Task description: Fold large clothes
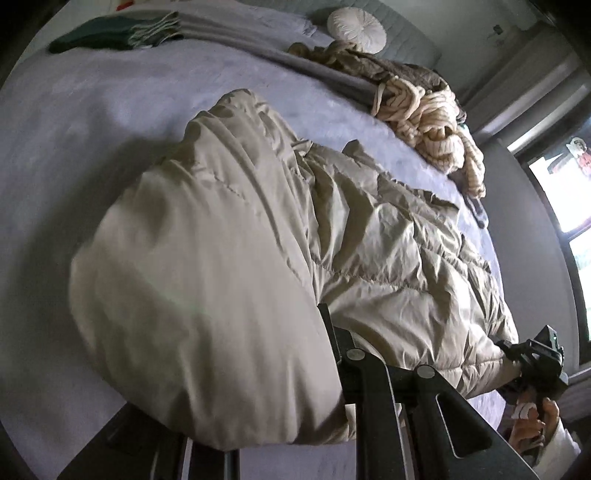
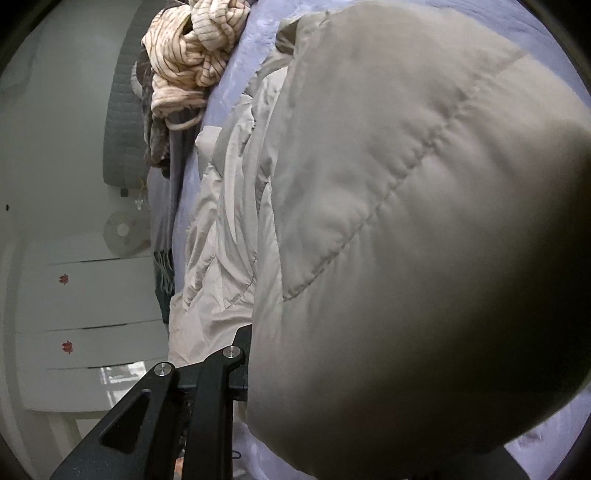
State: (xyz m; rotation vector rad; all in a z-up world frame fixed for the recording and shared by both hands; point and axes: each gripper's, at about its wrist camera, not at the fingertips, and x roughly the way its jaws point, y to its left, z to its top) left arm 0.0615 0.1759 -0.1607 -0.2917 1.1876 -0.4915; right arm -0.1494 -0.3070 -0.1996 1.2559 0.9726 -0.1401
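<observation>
A large beige quilted jacket (image 1: 258,240) lies on the lavender bed cover (image 1: 92,129), with its near edge lifted off the bed. My left gripper (image 1: 332,332) is shut on that lifted edge, and puffy fabric bulges over its left finger. At the right of the left wrist view, my right gripper (image 1: 517,354) pinches the jacket's other near corner; a person's hand (image 1: 535,424) holds it. In the right wrist view the jacket (image 2: 369,221) fills most of the frame, and my right gripper (image 2: 247,354) is shut on its edge, with its fingertips hidden by fabric.
A heap of cream striped clothes (image 1: 436,110) (image 2: 192,48) sits on the bed's far right edge. A green fringed scarf (image 1: 110,33) and a round white cushion (image 1: 356,24) lie near the headboard. A bright window (image 1: 565,192) is at the right. White drawers (image 2: 92,314) stand beyond the bed.
</observation>
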